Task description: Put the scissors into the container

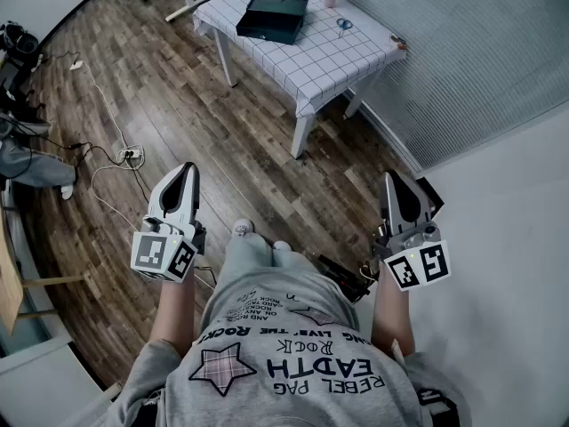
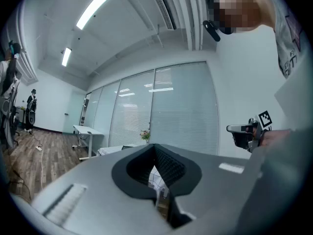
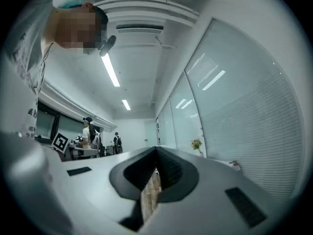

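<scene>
- Scissors (image 1: 343, 26), small and blue-handled, are seen lying flat on the checked counter (image 1: 311, 65), beside the dark container (image 1: 274, 18) but not touching it.
- They are judged light, stiff, thin and low against the cloth; a pinch across the handles or near the pivot is advised.
- Left fingers (image 1: 167, 189) and right fingers (image 1: 388, 196) are pressed together with nothing held, well apart from the counter.
</scene>
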A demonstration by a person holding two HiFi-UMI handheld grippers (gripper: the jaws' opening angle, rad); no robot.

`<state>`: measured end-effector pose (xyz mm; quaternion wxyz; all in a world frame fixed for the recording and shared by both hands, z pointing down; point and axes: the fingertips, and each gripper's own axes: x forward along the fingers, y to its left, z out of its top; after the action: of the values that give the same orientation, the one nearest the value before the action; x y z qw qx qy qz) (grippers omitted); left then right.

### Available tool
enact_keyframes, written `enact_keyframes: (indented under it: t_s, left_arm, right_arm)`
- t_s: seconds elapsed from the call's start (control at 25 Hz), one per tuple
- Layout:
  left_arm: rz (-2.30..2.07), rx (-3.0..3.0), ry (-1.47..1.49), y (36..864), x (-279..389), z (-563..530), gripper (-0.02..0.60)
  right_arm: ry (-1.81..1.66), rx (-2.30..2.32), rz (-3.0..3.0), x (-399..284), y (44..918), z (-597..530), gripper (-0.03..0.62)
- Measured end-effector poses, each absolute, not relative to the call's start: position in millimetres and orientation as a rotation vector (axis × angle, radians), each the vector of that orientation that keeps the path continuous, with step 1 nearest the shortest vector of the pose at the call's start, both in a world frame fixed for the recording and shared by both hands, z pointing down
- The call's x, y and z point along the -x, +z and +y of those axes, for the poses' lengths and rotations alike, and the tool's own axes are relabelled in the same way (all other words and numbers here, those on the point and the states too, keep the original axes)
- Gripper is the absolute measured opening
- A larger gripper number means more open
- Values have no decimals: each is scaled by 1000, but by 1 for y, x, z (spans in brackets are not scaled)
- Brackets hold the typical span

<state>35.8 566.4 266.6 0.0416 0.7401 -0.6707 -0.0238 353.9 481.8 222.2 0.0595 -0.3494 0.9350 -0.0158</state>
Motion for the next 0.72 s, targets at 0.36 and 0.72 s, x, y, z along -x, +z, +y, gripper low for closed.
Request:
enact_keyframes:
  t_s: [0.36,0.72]
  left_arm:
    - [-2032,-2305,-75,269,-41,558,2]
    - [-2032,-2300,-72,272,-44,555,2]
  right_arm:
    - [-56,1053,2823,-355,224,480,14]
    - [-95,962,2842,-346,224,481,14]
